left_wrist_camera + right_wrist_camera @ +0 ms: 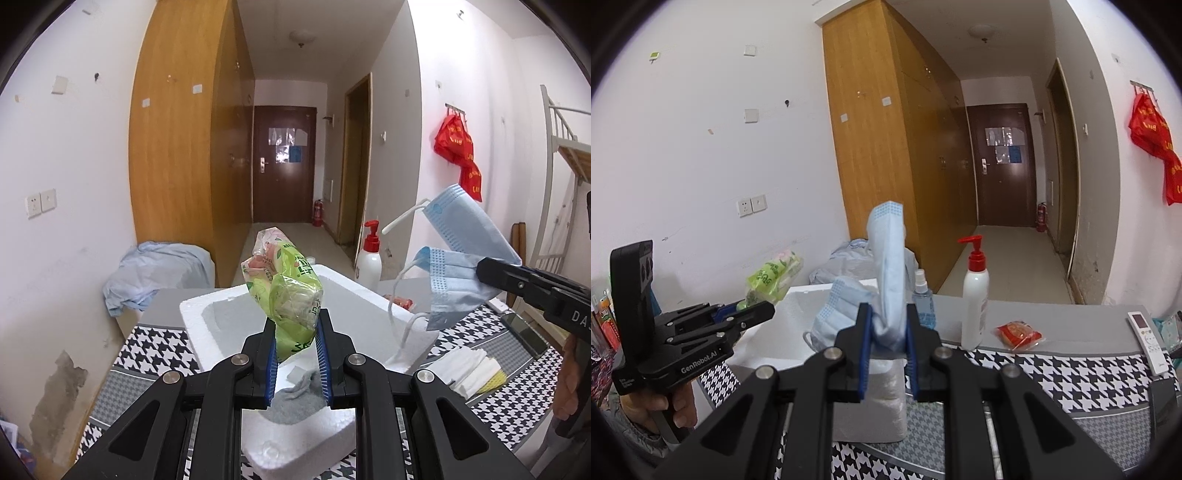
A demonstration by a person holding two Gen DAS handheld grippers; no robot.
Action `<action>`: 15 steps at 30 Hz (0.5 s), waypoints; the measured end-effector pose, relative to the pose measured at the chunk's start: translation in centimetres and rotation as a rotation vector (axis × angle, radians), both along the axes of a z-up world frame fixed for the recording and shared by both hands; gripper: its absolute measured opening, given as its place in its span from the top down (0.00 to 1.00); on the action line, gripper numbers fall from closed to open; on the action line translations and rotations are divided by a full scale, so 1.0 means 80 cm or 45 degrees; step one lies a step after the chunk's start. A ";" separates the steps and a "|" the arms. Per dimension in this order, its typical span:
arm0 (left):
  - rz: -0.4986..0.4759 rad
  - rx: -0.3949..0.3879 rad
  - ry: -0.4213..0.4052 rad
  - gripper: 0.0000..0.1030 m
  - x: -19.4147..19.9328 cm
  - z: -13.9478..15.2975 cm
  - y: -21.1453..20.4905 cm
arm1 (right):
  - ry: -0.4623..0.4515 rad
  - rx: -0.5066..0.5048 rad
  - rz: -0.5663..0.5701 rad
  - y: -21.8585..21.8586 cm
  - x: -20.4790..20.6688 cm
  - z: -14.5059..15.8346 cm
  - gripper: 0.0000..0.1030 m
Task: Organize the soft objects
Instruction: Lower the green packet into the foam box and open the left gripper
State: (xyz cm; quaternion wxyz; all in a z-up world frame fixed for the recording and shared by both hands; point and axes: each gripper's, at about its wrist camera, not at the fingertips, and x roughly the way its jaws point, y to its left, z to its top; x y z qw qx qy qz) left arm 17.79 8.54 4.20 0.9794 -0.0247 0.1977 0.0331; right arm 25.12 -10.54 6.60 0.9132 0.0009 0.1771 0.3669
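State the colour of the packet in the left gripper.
The tissue packet is light green with pink print; left wrist view shows it best.

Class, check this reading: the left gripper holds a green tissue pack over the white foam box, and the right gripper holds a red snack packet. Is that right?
One slip: the right gripper is shut on blue face masks, not the red snack packet, which lies on the table in the right wrist view. The left gripper does hold the green tissue pack over the foam box.

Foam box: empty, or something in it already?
Not empty. The foam box holds a grey sock at its near end; the rest of the inside is hidden behind the left gripper.
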 end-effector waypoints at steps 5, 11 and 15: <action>0.001 -0.012 0.028 0.81 0.015 -0.004 0.003 | 0.005 -0.005 -0.022 -0.002 0.003 0.000 0.80; -0.015 -0.026 0.058 0.80 0.024 -0.009 0.004 | 0.005 -0.014 -0.035 -0.003 0.002 0.000 0.80; -0.040 -0.011 0.068 0.69 0.027 -0.009 0.001 | 0.002 -0.028 -0.043 -0.001 0.000 0.002 0.80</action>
